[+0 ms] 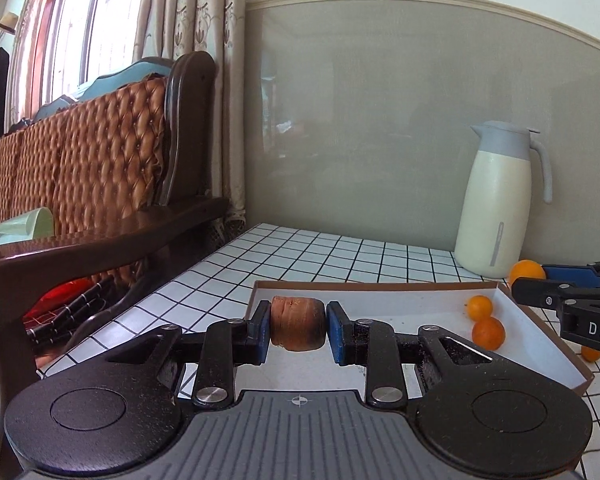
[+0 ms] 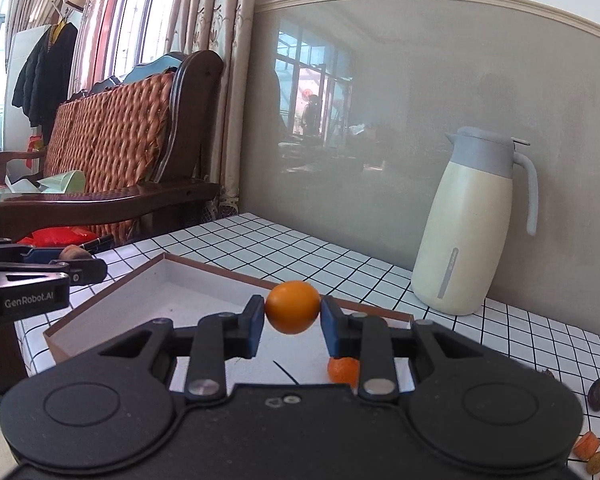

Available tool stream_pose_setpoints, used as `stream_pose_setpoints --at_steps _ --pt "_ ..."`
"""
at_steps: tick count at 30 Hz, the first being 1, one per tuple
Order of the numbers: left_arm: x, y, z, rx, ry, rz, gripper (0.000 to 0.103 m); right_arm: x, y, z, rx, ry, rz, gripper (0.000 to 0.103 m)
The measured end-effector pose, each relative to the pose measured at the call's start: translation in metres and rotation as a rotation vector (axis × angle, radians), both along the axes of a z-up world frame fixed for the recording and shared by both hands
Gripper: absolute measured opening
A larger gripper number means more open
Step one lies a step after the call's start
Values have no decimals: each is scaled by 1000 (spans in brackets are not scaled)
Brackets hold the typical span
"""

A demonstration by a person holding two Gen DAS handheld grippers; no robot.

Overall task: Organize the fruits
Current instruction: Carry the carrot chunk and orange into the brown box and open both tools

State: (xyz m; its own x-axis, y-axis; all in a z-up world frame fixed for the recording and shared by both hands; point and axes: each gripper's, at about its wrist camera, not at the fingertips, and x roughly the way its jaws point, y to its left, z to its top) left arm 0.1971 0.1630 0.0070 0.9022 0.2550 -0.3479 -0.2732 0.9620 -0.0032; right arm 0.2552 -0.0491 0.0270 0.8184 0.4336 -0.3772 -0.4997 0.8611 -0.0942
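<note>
My left gripper [image 1: 298, 328] is shut on a brown, wrinkled dried fruit [image 1: 297, 327] and holds it above the near left part of a shallow white-lined box [image 1: 380, 292]. Two small oranges [image 1: 485, 322] lie in the box's right side. My right gripper [image 2: 293, 309] is shut on a small orange [image 2: 293, 306] above the box [image 2: 148, 296]; in the left wrist view it [image 1: 540, 276] shows at the right edge with the orange [image 1: 526, 271]. Another orange [image 2: 343, 369] lies below the right fingers. The left gripper [image 2: 76, 264] shows at the left.
A cream thermos jug [image 1: 500, 200] stands at the back right of the checkered table [image 1: 300, 256], against the grey wall. A wooden sofa [image 1: 100, 160] is to the left. Dark dried fruits [image 2: 599, 393] and orange pieces [image 2: 586, 444] lie on the table at the right.
</note>
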Motion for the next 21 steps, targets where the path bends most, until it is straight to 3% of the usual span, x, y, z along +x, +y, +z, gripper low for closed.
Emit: stream_pose_setpoints --at_steps 13,19,20,21 --pt "46 27 -3 -16 40 27 30 54 -12 -7 15 44 -85 22" --pt "63 26 -8 -8 51 25 30 77 -19 -19 13 108 -112 25" --pt "67 26 -10 -4 59 32 36 82 -17 -22 -12 124 -117 30" --pt "70 25 -13 -5 71 47 77 85 -16 -25 -31 129 -132 53"
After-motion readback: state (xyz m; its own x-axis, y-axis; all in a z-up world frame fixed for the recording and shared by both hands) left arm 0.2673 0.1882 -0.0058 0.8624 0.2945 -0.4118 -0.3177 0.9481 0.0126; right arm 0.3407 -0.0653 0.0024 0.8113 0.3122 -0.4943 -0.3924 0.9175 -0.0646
